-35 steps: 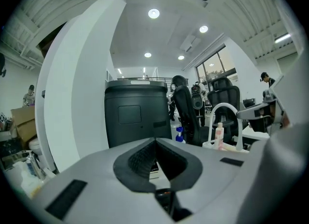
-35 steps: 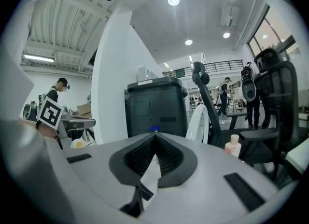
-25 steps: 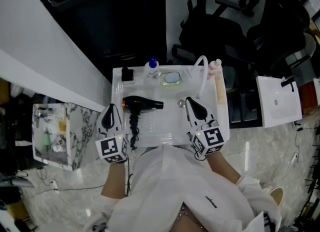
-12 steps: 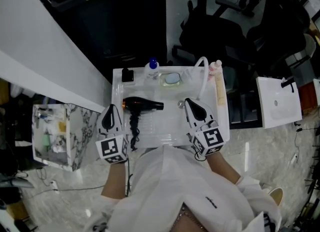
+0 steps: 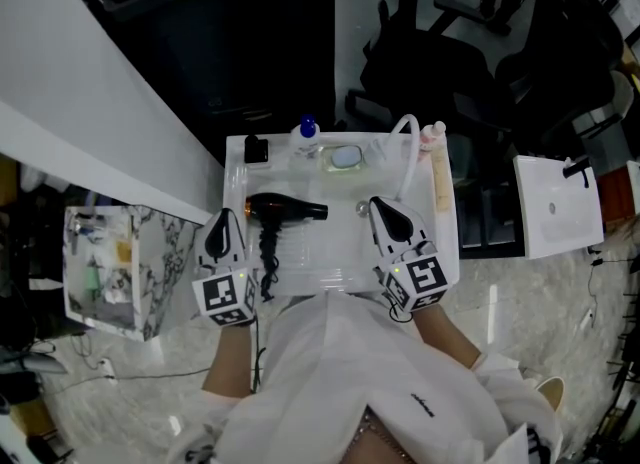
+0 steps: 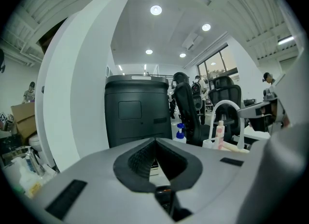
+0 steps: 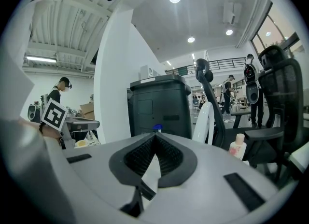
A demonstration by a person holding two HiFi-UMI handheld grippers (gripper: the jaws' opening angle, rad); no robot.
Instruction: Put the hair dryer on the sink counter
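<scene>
The black hair dryer (image 5: 285, 209) lies on the white bench (image 5: 340, 257), just beside the left gripper (image 5: 222, 220), apart from the right gripper (image 5: 383, 206). Both grippers' jaws are together, empty. Print on the pink bottle (image 5: 432, 134) looks too small to read.

Open-plan office or lab space. Shown by black swivel chairs (image 5: 420, 72) and recessed ceiling lights (image 6: 155, 10). Freestanding mock-up sink counter (image 5: 330, 252) set among them.
</scene>
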